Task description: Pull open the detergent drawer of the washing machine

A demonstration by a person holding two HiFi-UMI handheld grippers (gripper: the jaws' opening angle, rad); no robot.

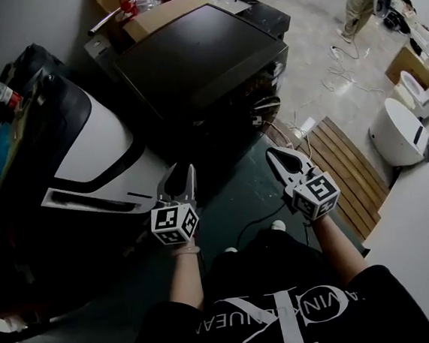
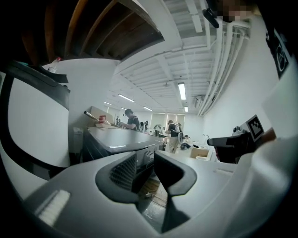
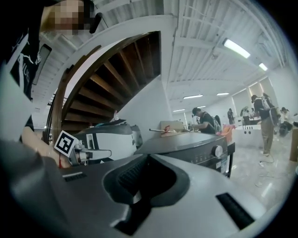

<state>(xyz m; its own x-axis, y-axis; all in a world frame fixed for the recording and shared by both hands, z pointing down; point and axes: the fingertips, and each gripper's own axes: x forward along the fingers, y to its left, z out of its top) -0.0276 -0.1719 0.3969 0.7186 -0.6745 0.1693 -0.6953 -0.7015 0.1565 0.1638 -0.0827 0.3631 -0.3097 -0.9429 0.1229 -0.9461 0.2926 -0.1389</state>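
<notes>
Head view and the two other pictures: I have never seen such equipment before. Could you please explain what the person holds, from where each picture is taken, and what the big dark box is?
A person holds one pair of hand-operated tongs in each hand. The head view comes from a camera on the person's head, looking steeply down. It shows the left tongs and the right tongs.

The other two pictures come from cameras that ride on the tongs and look along their jaws. The left tongs are open, with nothing between them. The right tongs look closed and empty.

The dark box ahead is the washing machine. Its control knob shows in the right gripper view. Neither pair of tongs touches the machine. Beside it is a white and black appliance, and a wooden slatted board lies on the floor.
</notes>
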